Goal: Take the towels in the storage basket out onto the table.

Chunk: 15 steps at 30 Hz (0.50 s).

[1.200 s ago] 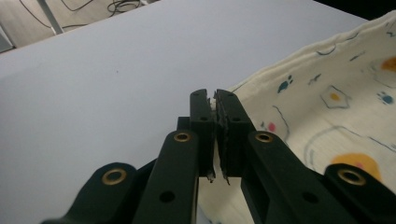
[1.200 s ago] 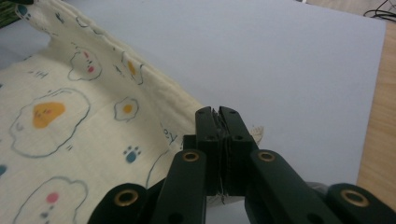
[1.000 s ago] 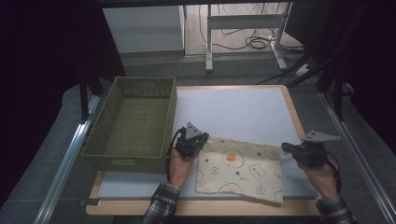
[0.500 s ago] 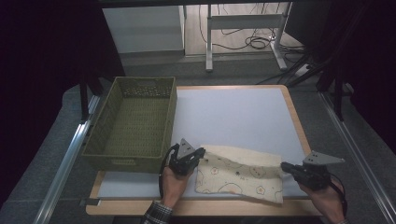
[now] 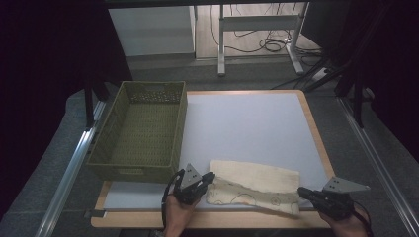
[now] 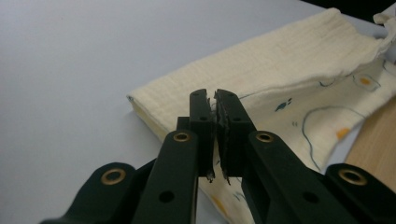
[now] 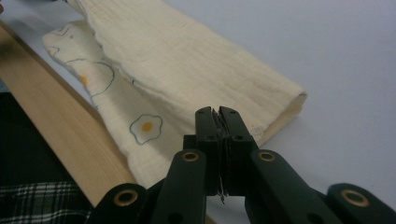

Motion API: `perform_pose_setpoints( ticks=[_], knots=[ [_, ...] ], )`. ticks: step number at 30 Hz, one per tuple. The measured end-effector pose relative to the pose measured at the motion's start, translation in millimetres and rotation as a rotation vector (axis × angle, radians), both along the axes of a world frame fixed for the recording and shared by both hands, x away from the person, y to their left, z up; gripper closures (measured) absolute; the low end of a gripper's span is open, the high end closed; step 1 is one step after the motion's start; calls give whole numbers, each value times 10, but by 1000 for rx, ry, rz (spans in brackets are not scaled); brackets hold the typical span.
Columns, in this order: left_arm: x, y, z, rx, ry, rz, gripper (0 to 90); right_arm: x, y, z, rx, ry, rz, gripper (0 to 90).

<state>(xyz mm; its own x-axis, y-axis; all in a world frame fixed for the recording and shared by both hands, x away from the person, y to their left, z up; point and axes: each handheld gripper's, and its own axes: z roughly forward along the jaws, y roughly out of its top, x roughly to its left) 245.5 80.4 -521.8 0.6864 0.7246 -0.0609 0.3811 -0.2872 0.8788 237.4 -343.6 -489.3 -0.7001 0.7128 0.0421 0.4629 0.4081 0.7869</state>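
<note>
White table (image 5: pixel 247 123), folded cloth (image 5: pixel 257 187), fried-egg print (image 7: pixel 146 127)

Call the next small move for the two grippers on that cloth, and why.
Probably lower both corners and let go. The left gripper and right gripper are each shut on a corner of the cloth, which is already folded over toward the near edge of the table.

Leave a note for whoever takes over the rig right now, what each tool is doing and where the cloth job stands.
Left tool: shut on the left corner of the cream egg-print cloth.
Right tool: shut on its right corner.
Cloth lies at the near edge of the white table mat, far half folded over toward the person, printed edge showing.
Green woven basket at left, nothing in it.
Done: first fold nearly laid. Left: probably release, fold further, put in basket.
</note>
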Motion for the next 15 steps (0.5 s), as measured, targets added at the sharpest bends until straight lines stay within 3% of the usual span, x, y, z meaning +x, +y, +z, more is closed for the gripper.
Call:
perform_pose_setpoints(
  ticks=[6,12,15],
  knots=[
    [-103,13,-31,8,3,-6,854,-78,23,-73,-10,24,14,876],
    [-172,29,-141,22,56,-27,785,-125,21,-180,-18,60,20,865],
    [-224,68,-168,6,84,-37,722,-151,29,-213,-11,72,24,846]
  ],
)
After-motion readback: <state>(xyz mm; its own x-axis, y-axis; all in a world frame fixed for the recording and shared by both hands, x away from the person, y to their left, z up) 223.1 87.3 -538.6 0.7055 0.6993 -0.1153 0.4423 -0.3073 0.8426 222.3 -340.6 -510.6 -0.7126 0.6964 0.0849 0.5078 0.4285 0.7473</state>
